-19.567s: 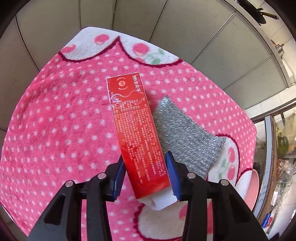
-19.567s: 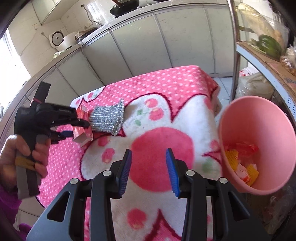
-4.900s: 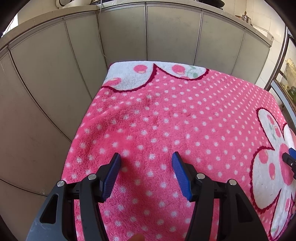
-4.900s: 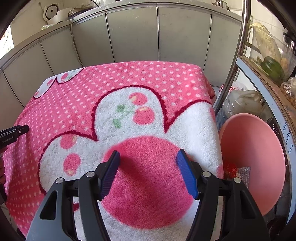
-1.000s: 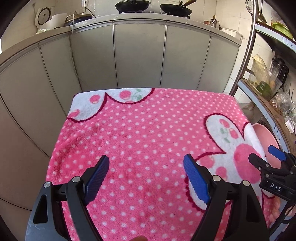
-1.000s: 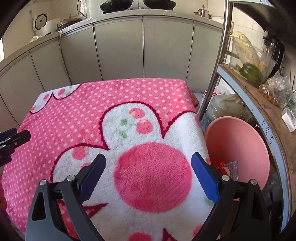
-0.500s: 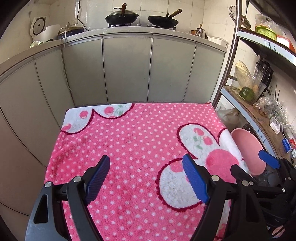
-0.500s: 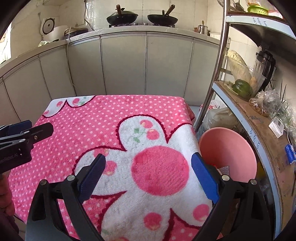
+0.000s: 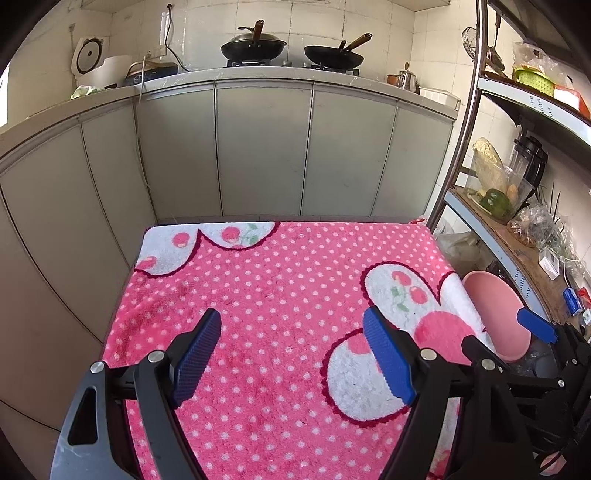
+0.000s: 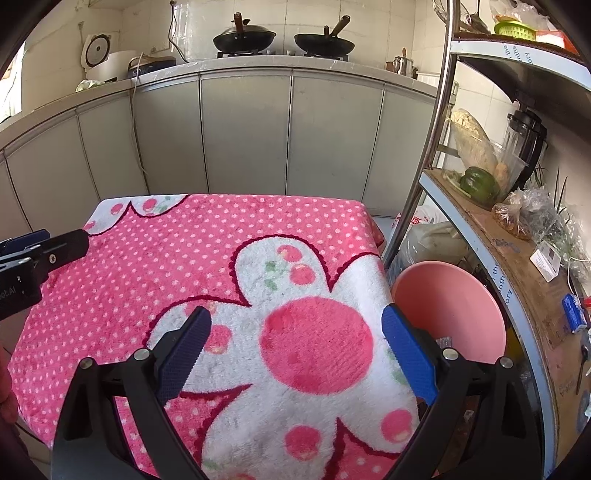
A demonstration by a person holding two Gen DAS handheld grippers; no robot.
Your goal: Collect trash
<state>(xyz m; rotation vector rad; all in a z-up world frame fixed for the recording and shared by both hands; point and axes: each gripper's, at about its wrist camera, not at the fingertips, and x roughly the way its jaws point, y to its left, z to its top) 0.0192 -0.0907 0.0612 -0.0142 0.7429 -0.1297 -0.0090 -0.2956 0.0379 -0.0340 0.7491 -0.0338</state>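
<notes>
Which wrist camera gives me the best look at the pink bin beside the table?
The right wrist view: the pink bin sits close, beside the blanket's edge, with most of its rim and inner wall in sight, though its bottom is hidden. The left wrist view shows it smaller, near the frame's right, partly behind the right gripper.

I'm looking at a daylit kitchen: grey cabinet doors [image 9: 258,147] under a pale counter [image 9: 295,75] carrying two black woks [image 10: 321,42], white tiled wall [image 9: 332,18] behind, and a metal shelf rack [image 10: 480,206] standing at the right.
</notes>
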